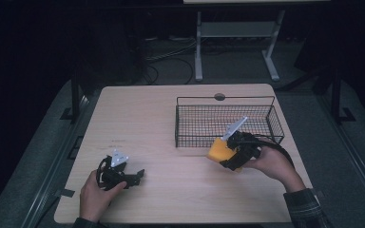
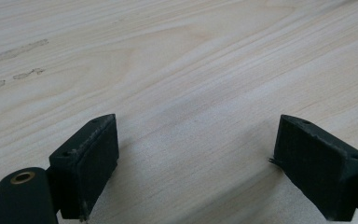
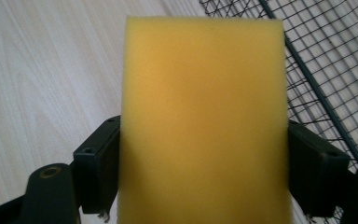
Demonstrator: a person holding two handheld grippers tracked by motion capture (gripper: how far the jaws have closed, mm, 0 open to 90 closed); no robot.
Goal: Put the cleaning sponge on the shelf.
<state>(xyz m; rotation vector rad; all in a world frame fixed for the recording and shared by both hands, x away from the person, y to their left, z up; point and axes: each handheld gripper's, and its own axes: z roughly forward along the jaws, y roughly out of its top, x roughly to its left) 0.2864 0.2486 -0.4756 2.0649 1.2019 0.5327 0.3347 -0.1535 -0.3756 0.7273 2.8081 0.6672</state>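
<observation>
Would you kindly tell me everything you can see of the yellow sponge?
The yellow sponge is a plain rectangular block of what looks like soft foam, evenly yellow, with no visible markings. The right hand-held gripper has it clamped between its two black jaws, which press on its side faces. It is lifted off the wooden table, just in front of the near wall of the black wire basket; it touches neither.
</observation>
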